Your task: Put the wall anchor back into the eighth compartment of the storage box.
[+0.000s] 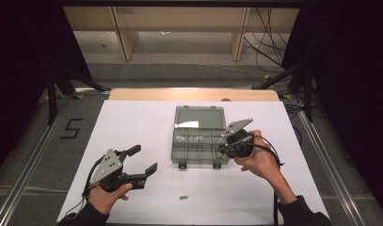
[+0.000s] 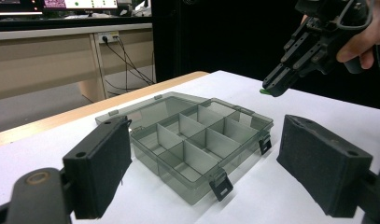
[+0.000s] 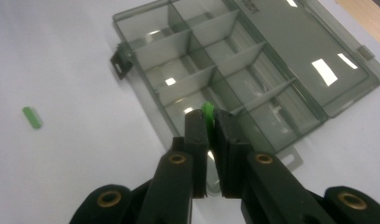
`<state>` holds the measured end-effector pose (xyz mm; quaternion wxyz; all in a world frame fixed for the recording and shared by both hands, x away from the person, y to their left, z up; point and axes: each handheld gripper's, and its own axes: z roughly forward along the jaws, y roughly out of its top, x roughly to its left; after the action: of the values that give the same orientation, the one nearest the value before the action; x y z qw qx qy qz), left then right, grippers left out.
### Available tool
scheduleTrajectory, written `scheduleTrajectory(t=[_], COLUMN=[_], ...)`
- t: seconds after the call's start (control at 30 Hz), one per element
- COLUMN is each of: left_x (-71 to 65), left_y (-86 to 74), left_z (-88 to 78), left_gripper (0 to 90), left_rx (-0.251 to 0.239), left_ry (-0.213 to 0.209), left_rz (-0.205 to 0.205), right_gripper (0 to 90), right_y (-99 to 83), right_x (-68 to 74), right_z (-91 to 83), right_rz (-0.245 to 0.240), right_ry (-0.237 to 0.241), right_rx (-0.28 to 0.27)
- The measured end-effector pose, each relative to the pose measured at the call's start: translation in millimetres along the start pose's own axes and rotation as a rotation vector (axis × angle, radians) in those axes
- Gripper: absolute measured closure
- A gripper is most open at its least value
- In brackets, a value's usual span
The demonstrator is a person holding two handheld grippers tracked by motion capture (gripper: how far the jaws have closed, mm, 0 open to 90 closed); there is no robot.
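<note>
An open grey clear-plastic compartment box (image 1: 198, 141) lies mid-table, its lid folded back flat. My right gripper (image 1: 225, 149) hovers over the box's right front corner, shut on a small green piece (image 3: 207, 113) that pokes out between its tips above a compartment (image 3: 197, 105). From the left gripper view the same green piece (image 2: 263, 92) shows at the right gripper's tip (image 2: 271, 86). A second green piece (image 1: 183, 197) lies on the white table surface in front of the box. My left gripper (image 1: 144, 160) rests at the front left, open, with nothing between its pads (image 2: 101, 163).
The box (image 2: 192, 140) has several divided compartments and two black latches (image 1: 182, 165) at its front edge. White sheet (image 1: 132, 127) covers the table; a wooden strip runs along its far edge. Beyond are floor, cables and dark stands.
</note>
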<state>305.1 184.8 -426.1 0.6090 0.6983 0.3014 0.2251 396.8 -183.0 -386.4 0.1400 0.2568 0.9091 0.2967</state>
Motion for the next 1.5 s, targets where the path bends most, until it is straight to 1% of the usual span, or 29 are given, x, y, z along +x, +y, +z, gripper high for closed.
scheduleTrajectory(t=[0.1,0.17,0.2,0.27,0.3,0.33,0.4,0.43,0.5,0.53,0.57,0.63,0.7,0.8,0.87,0.93,1.0,1.03,1.07,1.1,1.17,1.2,1.23,1.27,1.33,1.37,1.43,1.47,1.5], left_x=[0.0,-0.1,0.0,0.3,0.3,0.3,0.2,0.0,-0.1,-0.1,0.0,0.0,0.0,0.0,0.3,0.4,0.3,0.2,0.0,0.0,-0.1,-0.1,0.0,0.0,0.1,0.1,-0.2,-0.5,-0.4], left_y=[-0.1,0.0,-0.5,-0.4,-0.5,-0.4,-0.4,0.1,0.1,0.0,0.0,0.0,0.0,-0.2,-0.4,-0.5,-0.5,-0.5,0.0,0.0,0.0,0.0,0.0,0.0,-0.4,-0.4,0.0,0.1,-0.5], left_z=[0.1,0.1,1.1,1.0,1.0,1.0,0.9,0.0,0.0,0.1,0.1,0.2,0.1,0.5,1.0,1.1,1.1,1.1,0.1,0.3,0.2,0.1,0.1,0.1,1.0,1.0,0.2,0.1,1.2], left_gripper=[16.4,16.4,16.4,16.4,16.4,16.4,16.4,16.4,16.3,16.4,16.4,16.4,16.4,16.4,16.4,16.4,16.4,16.4,16.4,16.4,16.4,16.4,16.4,16.3,16.4,16.4,16.4,16.4,16.4], left_rx=[0.001,0.0,-0.012,-0.011,-0.012,-0.012,-0.01,0.002,0.001,0.0,0.0,0.0,0.0,-0.005,-0.011,-0.012,-0.012,-0.012,0.001,0.0,0.001,0.0,0.0,0.0,-0.011,-0.011,0.0,0.0,-0.012], left_ry=[0.0,0.0,-0.008,-0.008,-0.009,-0.009,-0.007,0.0,0.0,0.0,0.0,0.0,0.0,-0.003,-0.008,-0.009,-0.009,-0.009,0.0,-0.001,-0.001,-0.001,-0.001,-0.001,-0.009,-0.01,-0.002,-0.002,-0.01], left_rz=[0.0,-0.001,-0.007,-0.005,-0.005,-0.005,-0.004,-0.001,-0.001,-0.001,-0.002,-0.002,-0.002,-0.003,-0.005,-0.005,-0.005,-0.005,-0.002,-0.002,-0.002,-0.002,-0.001,-0.002,-0.005,-0.005,-0.003,-0.002,-0.009], right_gripper=[84.8,84.8,84.8,84.8,84.8,84.8,84.8,84.8,84.8,84.8,84.8,84.8,84.7,84.8,84.7,84.7,84.7,84.7,84.7,84.7,84.5,84.4,83.9,81.9,77.1,73.0,69.5,67.0,62.0], right_y=[-3.8,-6.5,-7.7,-9.4,-9.9,-10.1,-10.3,-10.1,-10.6,-10.6,-10.7,-11.2,-10.4,-9.8,-10.1,-10.8,-11.2,-11.3,-11.6,-12.3,-13.9,-14.7,-15.8,-16.4,-16.7,-16.4,-16.0,-15.9,-15.1], right_x=[-6.3,-8.9,-10.9,-12.5,-13.3,-13.5,-13.9,-13.9,-14.4,-13.6,-14.8,-15.1,-14.2,-15.0,-14.9,-16.0,-15.6,-16.9,-17.0,-17.2,-17.5,-17.8,-18.5,-19.5,-19.1,-20.4,-21.4,-20.6,-20.8], right_z=[2.3,5.1,6.4,9.7,10.5,11.2,14.0,15.4,18.2,18.8,20.6,23.4,24.6,29.4,31.9,34.3,35.7,37.2,38.0,39.1,41.9,42.7,44.4,44.9,44.4,43.5,43.0,42.5,39.4], right_rz=[0.011,0.031,0.02,0.026,0.019,0.024,0.014,0.015,0.009,0.027,0.009,-0.004,0.007,-0.013,-0.002,-0.006,0.005,-0.006,-0.003,0.002,0.005,0.009,0.018,0.014,0.045,0.043,0.045,0.055,0.069], right_ry=[-0.001,-0.013,-0.019,-0.019,-0.033,-0.021,-0.031,-0.035,-0.029,-0.027,-0.038,-0.043,-0.033,-0.032,-0.029,-0.04,-0.033,-0.038,-0.04,-0.035,-0.034,-0.031,-0.031,-0.031,-0.034,-0.037,-0.051,-0.062,-0.059], right_rx=[0.015,0.027,0.024,0.028,0.03,0.039,0.036,0.039,0.043,0.049,0.049,0.048,0.066,0.067,0.081,0.074,0.096,0.092,0.088,0.083,0.102,0.098,0.1,0.095,0.09,0.079,0.051,0.042,0.047])
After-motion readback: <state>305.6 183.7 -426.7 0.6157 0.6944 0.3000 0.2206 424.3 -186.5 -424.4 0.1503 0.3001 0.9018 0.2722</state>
